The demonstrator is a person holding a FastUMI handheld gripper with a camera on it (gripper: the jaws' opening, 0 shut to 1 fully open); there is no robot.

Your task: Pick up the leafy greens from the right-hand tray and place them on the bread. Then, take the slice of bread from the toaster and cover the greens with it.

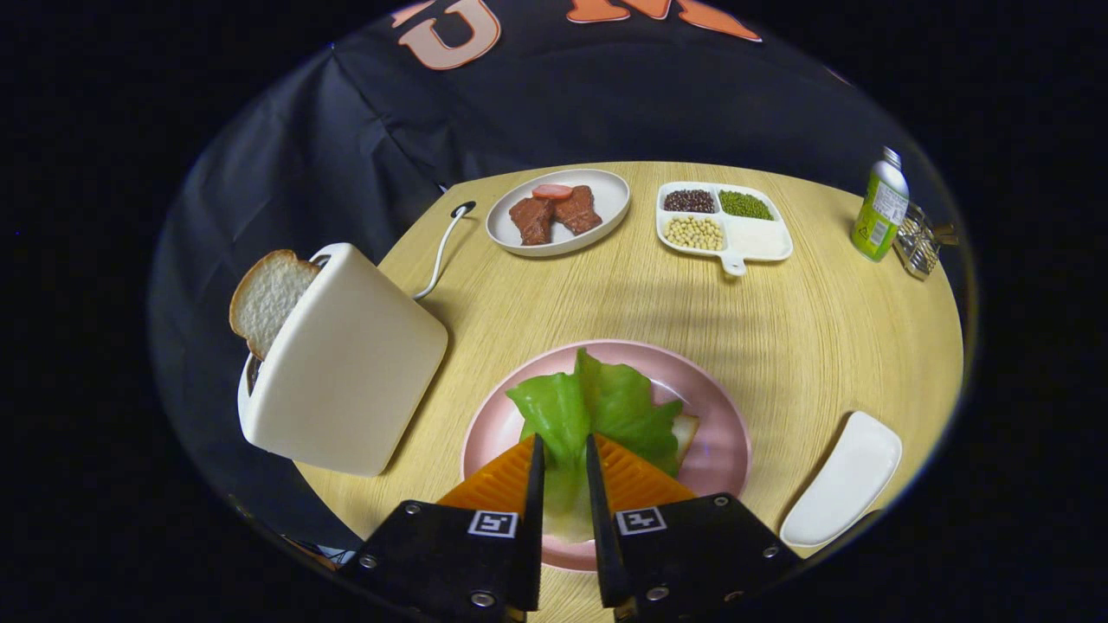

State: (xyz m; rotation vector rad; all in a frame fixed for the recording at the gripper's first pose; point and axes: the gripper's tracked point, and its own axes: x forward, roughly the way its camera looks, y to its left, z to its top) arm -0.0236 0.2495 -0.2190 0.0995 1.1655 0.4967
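Observation:
My gripper [564, 446] is shut on the leafy greens [606, 402], whose pale stem sits between the two fingers. The green leaves spread out just ahead of the fingertips, over a pink plate [723, 433]. A corner of a bread slice [686, 430] peeks out from under the leaves on that plate. To the left stands a white toaster [346, 381], and another bread slice [267, 298] sticks out of its slot. A white oblong tray [844, 480] lies to the right of the plate with nothing on it.
Beyond the pink plate are a white plate [606, 203] with meat pieces and a divided dish [762, 238] of beans. A green bottle [880, 208] and a small metal holder [917, 242] stand at the far right. The toaster's cable [441, 247] runs to the table's back edge.

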